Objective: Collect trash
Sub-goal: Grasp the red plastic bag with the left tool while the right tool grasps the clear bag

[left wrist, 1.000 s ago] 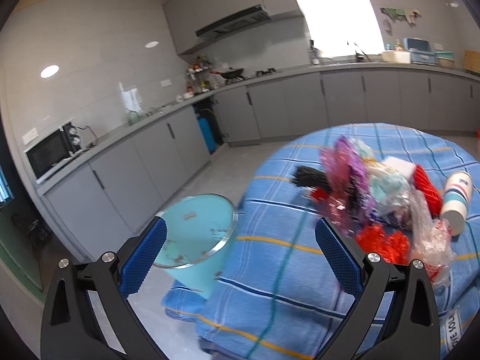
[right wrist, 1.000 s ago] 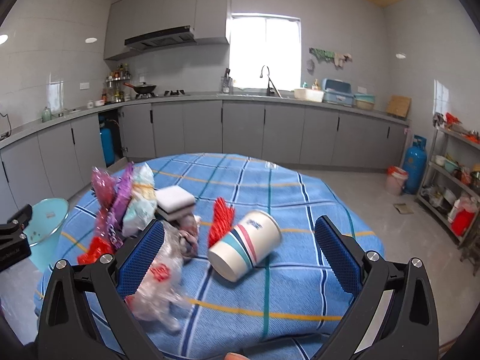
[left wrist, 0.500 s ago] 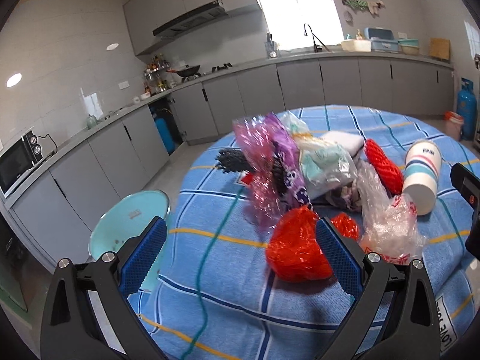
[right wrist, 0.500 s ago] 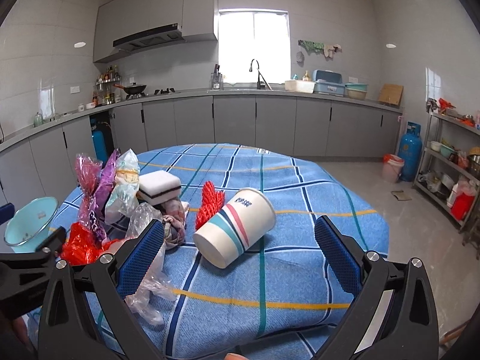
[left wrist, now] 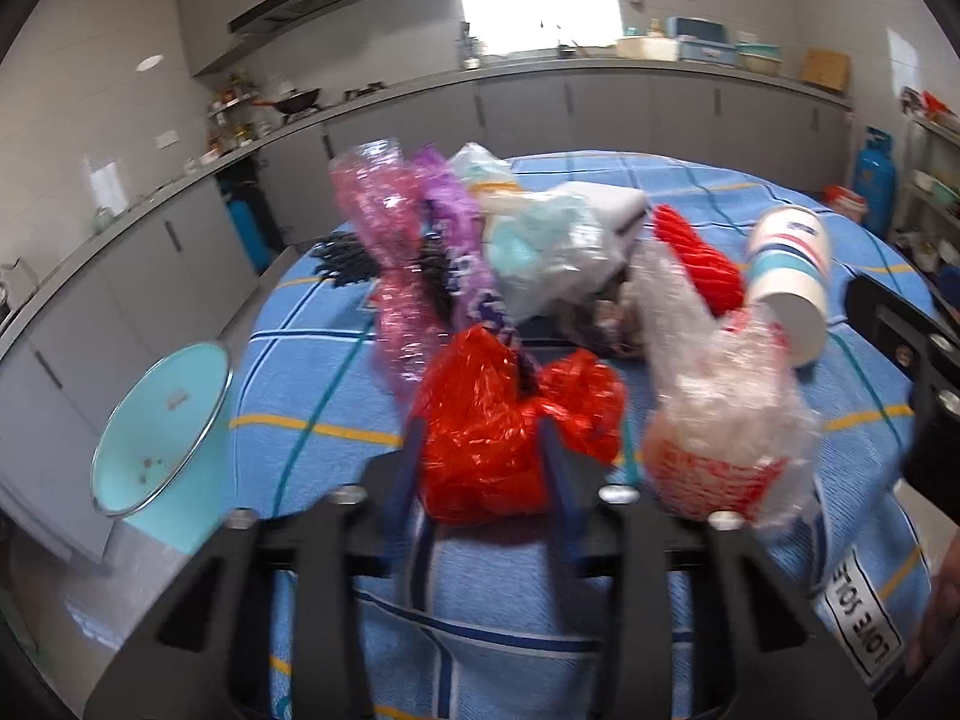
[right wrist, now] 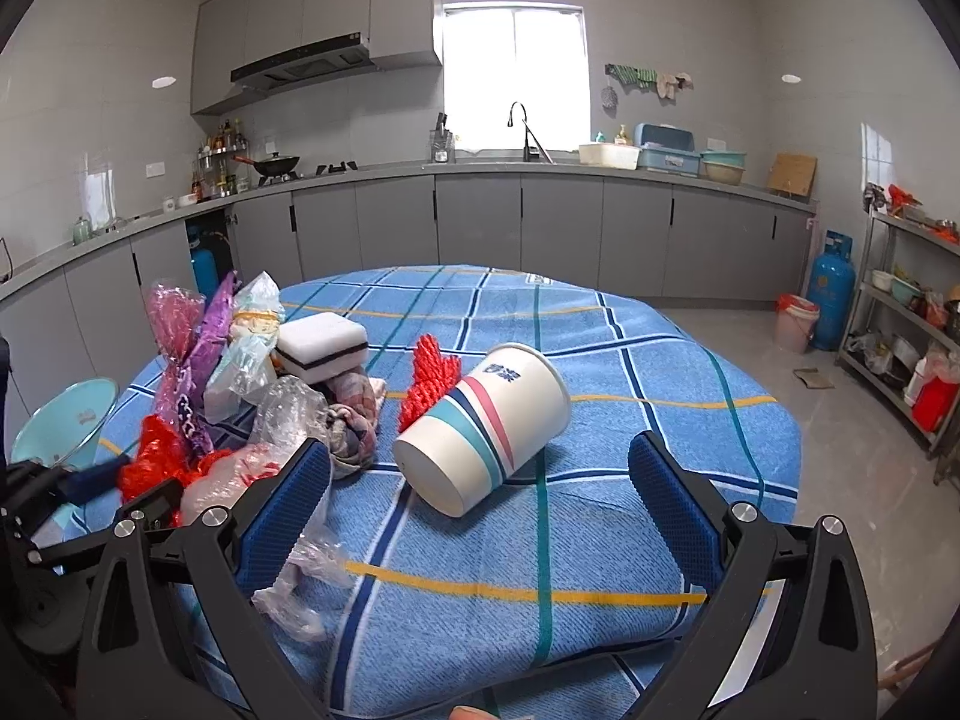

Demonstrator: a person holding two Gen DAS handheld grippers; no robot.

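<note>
Tongs first: left gripper (left wrist: 483, 468) closed around red plastic bag (left wrist: 480, 432), blue pads pressed into both sides of crumpled film, bag resting on tablecloth near table's near edge. Right gripper (right wrist: 477, 489) spread wide, nothing between pads, aimed at paper cup (right wrist: 486, 426) lying tipped on its side.

Just beside red bag: clear crumpled bag (left wrist: 720, 426), touching or nearly so. Behind: pink wrapper (left wrist: 384, 252) and purple wrapper (left wrist: 453, 222) standing up, pale packet (left wrist: 540, 246), white sponge (right wrist: 321, 345), red netting (right wrist: 432, 378), dark bundle of cloth (right wrist: 354, 414). All heaped on left half of blue checked tablecloth (right wrist: 630, 360).

Teal bin (left wrist: 159, 420) on floor beside table, left of heap; inside looked bare apart from a few specks.

Judged early: first piece gripped, not lifted clear. Left to do: carry over to bin, drop, then whole remaining heap plus cup.
</note>
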